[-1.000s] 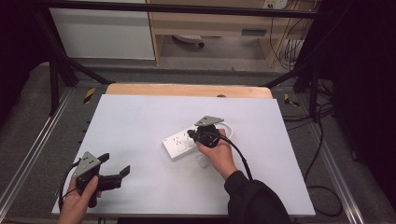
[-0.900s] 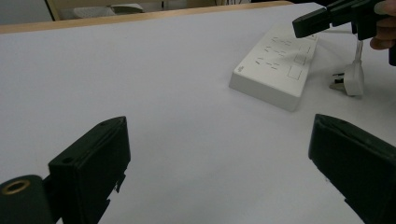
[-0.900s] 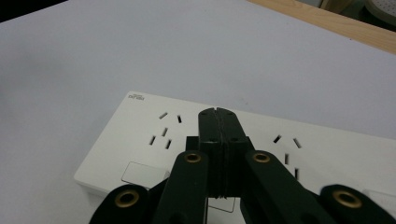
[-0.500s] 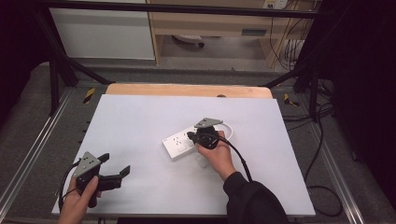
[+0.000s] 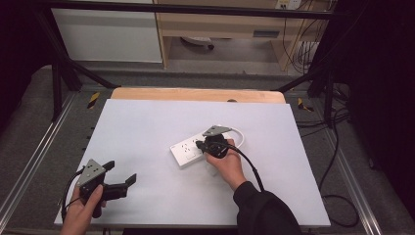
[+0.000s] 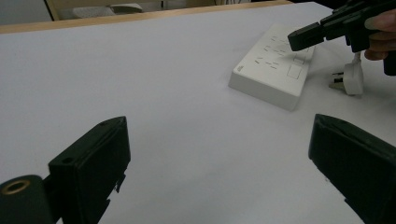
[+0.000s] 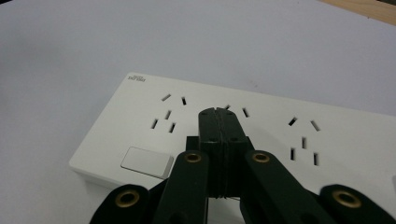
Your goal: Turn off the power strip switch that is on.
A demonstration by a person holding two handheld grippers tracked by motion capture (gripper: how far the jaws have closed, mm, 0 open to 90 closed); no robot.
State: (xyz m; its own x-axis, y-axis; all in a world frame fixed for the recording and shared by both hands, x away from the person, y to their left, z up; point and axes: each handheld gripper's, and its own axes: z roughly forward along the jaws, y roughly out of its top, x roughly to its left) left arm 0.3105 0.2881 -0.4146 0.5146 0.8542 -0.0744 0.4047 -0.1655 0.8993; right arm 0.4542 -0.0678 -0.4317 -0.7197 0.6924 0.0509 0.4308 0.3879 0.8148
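We find one piece of print: a small grey mark (image 7: pixel 137 79) at a corner of the white power strip (image 7: pixel 261 140), on its top face, beyond the blank rocker switch (image 7: pixel 146 162) and beside the nearest group of socket slots. It looks like a short brand word, but the letters are too small and blurred for us to read. We can read nothing else.

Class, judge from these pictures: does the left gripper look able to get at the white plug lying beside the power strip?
Probably not directly. The left gripper, jaws open, has bare table ahead, but the power strip and the right gripper sit between it and the plug.
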